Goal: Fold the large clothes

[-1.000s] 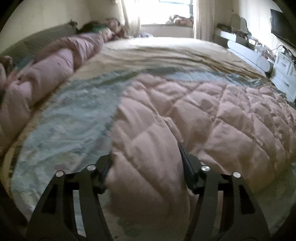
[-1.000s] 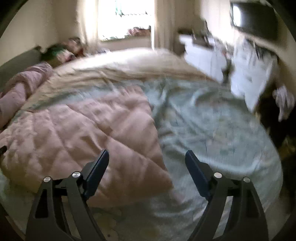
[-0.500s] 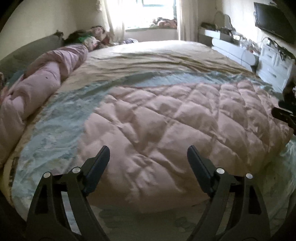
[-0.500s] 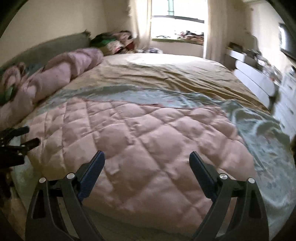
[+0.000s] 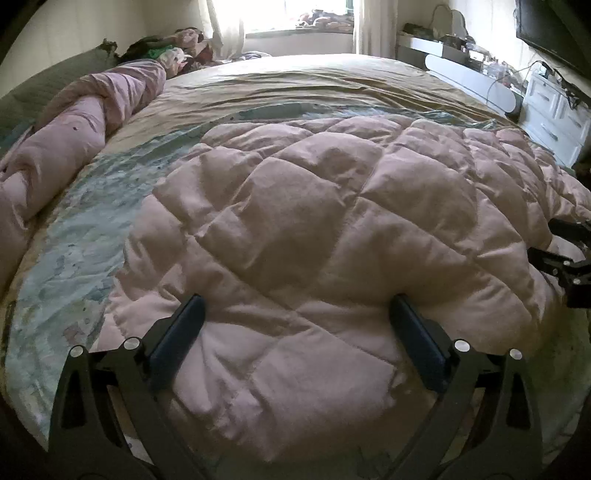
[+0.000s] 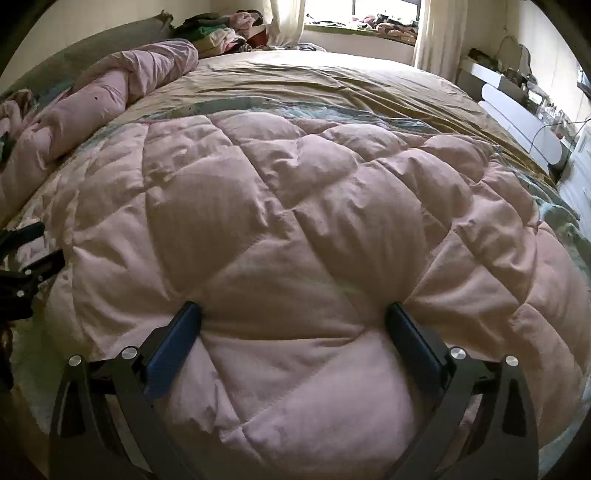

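— While both grippers sit low at the near edge of the bed (image 5: 332, 79), where is the quilt (image 5: 332, 206)?

— Spread flat across the near half, pink and puffy, lying on a blue-green sheet (image 5: 85, 229). A tan cover (image 6: 332, 81) shows beyond it, toward the window (image 6: 384, 11).

— And the left gripper (image 5: 295, 334)?

— Pointed straight in over the quilt's near edge, held level. Its jaws are spread wide, with a fold of quilt bulging up between them. The fingers (image 5: 179, 332) touch the fabric on either side, but I can't call it a pinch.

— The right gripper (image 6: 295, 332)?

— The same pose further along the edge: low, aimed forward, jaws wide apart, quilt swelling between them. Both fingertips (image 6: 177, 336) press into the padding at a seam.

— Can you see one from the other?

— Yes. In the left view, the right one shows at the far right rim, against the quilt's corner. In the right view, the left one sits at the left rim, beside the quilt's other corner. So they flank the near edge, well apart.

— Anything else on the bed?

— A pink roll (image 5: 74, 125) of bedding along the left side, by a grey headboard (image 6: 96, 44). White drawers (image 5: 554, 107) stand at the right.
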{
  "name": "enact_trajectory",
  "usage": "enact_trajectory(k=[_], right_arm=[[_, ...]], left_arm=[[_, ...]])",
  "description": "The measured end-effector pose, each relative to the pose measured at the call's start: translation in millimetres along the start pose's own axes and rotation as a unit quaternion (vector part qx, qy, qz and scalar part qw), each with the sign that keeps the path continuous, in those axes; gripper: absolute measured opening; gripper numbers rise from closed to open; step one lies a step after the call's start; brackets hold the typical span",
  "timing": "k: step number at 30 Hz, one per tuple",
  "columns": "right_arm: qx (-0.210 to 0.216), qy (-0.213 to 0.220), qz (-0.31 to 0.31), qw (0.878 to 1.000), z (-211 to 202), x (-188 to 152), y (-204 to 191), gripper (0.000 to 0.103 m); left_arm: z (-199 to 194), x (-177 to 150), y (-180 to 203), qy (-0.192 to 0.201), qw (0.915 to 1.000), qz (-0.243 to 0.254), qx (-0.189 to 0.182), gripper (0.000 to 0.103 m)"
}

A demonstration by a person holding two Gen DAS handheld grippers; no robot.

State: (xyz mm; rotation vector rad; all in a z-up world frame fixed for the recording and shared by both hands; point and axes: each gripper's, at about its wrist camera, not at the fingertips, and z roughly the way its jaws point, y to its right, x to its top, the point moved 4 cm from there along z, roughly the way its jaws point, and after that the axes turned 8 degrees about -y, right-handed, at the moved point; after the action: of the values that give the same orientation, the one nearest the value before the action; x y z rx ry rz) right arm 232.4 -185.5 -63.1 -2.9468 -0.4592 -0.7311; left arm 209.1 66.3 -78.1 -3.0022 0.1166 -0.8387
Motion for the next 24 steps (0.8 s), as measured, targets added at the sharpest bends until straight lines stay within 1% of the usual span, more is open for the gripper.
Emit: enact_trajectory(k=[2, 6, 8, 11, 13, 20, 23, 24], right_arm=[[0.001, 0.002, 0.002, 1.000, 0.6, -1.0, 1.0, 0.099], [0.004, 0.005, 0.013, 1.000, -7.4, 0.8, 1.9, 0.099], [0.015, 0.023, 0.025, 0.999, -20.4, 0.0, 3.6, 0.099], [0.028, 0.058, 0.051, 0.997, -51.9, -5.3, 12.0, 0.099], [0.029, 0.065, 0.059, 0.996, -64.5, -8.1, 16.4, 0.099], [0.006, 0.100, 0.049, 0.994, -118.0, -19.1, 17.2, 0.099], [-0.022, 0.123, 0.043, 0.991, -146.0, -24.8, 13.5, 0.099], [-0.025, 0.129, 0.041, 0.990, -153.4, -27.3, 10.7, 0.099]], left_arm=[[1.2, -1.0, -1.4, 0.000, 1.0000, -0.005, -0.005, 0.095], [-5.5, -1.1, -0.1, 0.001, 1.0000, -0.007, -0.002, 0.095], [-13.7, 0.2, -1.5, 0.008, 0.9999, -0.013, -0.007, 0.094], [-27.6, 1.7, -1.2, 0.017, 0.9997, -0.013, -0.013, 0.094], [-41.3, 2.3, 1.6, 0.031, 0.9994, -0.011, -0.013, 0.094], [-81.2, 4.2, 6.1, 0.055, 0.9978, -0.018, -0.032, 0.094], [-100.4, 2.4, 5.8, 0.069, 0.9969, -0.019, -0.033, 0.094], [-108.1, 1.0, 6.2, 0.075, 0.9964, -0.018, -0.034, 0.094]])
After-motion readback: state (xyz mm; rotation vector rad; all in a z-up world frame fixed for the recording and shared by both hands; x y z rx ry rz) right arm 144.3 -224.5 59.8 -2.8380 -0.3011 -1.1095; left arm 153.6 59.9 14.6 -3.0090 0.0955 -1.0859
